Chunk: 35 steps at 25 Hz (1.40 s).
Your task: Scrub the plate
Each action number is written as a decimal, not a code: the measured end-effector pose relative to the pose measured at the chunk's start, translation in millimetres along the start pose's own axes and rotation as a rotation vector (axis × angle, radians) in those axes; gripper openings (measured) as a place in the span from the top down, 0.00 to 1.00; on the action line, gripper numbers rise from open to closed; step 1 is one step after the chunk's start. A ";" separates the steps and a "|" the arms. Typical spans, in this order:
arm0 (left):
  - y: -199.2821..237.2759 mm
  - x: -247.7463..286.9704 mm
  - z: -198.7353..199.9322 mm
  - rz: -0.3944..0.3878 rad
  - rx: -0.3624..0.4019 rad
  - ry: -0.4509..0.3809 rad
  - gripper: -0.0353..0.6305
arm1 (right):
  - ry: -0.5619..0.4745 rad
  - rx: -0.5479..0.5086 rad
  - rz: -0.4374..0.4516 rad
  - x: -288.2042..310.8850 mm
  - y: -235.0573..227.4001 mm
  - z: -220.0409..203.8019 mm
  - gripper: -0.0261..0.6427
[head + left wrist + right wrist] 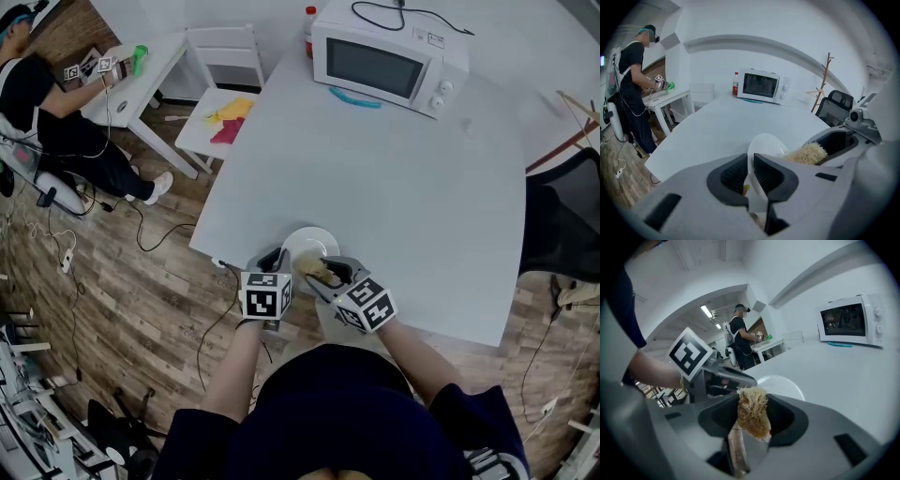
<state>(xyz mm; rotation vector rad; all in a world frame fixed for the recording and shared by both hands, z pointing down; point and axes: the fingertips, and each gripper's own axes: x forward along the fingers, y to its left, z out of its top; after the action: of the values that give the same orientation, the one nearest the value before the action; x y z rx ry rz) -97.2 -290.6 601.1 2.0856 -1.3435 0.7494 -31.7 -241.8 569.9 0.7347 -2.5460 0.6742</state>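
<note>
My left tongs (750, 164) are clamped on the near rim of the white plate (768, 143), holding it tilted on edge at the near edge of the white surface (722, 126). My right tongs (752, 401) are closed on a tan fibrous scrubber (752, 413). The scrubber sits against the plate's face, just right of the left tongs.

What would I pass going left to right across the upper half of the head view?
Person at the small desk → white chair holding yellow and pink cloths → red-capped bottle → microwave → black office chair.
</note>
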 end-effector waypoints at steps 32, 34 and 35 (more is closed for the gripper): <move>4.5 45.4 -24.2 0.042 0.017 0.041 0.87 | -0.102 0.150 -0.178 -57.4 -54.7 0.7 0.69; 5.6 42.7 -23.4 0.046 0.013 0.031 0.87 | -0.116 0.145 -0.184 -56.7 -52.8 3.4 0.69; 6.5 39.3 -22.9 0.048 0.012 0.023 0.87 | -0.126 0.139 -0.192 -56.6 -51.4 5.3 0.69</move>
<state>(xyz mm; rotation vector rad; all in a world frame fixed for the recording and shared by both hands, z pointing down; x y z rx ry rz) -93.2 -301.3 645.6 2.0540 -1.3835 0.8011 40.9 -261.3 554.8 1.0849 -2.5155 0.7662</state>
